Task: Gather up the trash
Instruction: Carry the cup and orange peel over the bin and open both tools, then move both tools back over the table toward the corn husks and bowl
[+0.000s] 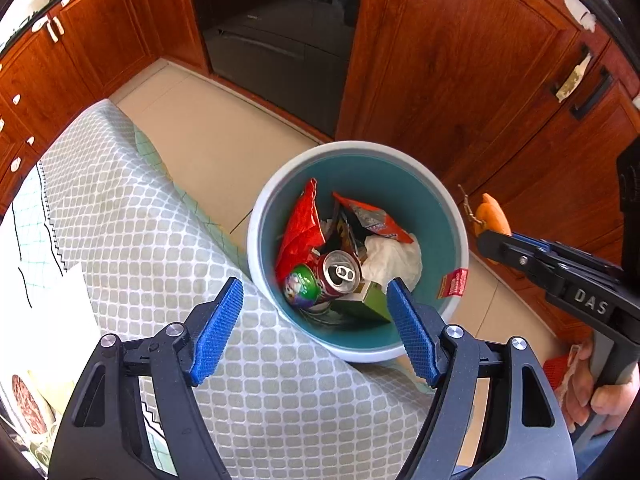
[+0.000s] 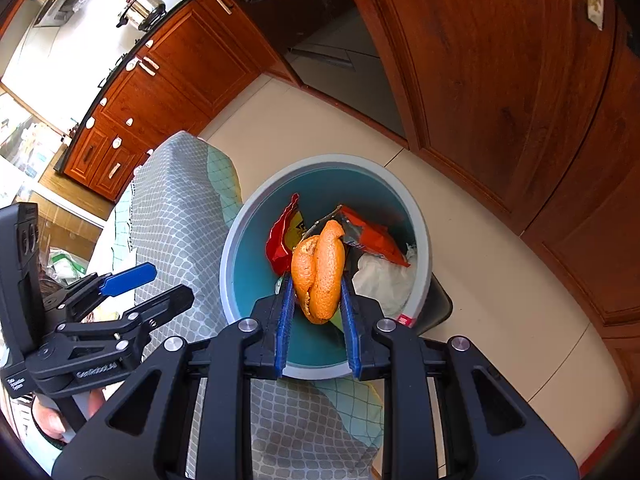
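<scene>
A round bin (image 1: 256, 216) with a grey rim and teal inside stands on the floor against the table's edge. In it lie red snack wrappers (image 1: 298, 228), an opened soda can (image 1: 340, 276), a green tin (image 1: 300, 284), a green carton (image 1: 372, 300) and white tissue (image 1: 394, 256). My left gripper (image 1: 314, 282) hangs open over the bin's near side with nothing between its blue pads (image 1: 218, 328). My right gripper (image 2: 316, 278) is shut on a piece of orange peel (image 2: 324, 256) above the bin (image 2: 240, 240). From the left wrist view the peel (image 1: 494, 212) sits just right of the rim.
A table under a grey-and-white patterned cloth (image 1: 160, 240) lies left of and below the bin. Wooden cabinets (image 1: 460, 80) and a dark appliance (image 1: 276, 40) line the far side, with a strip of beige tile floor (image 1: 208, 140) between. A hand (image 1: 600, 392) holds the right gripper's handle.
</scene>
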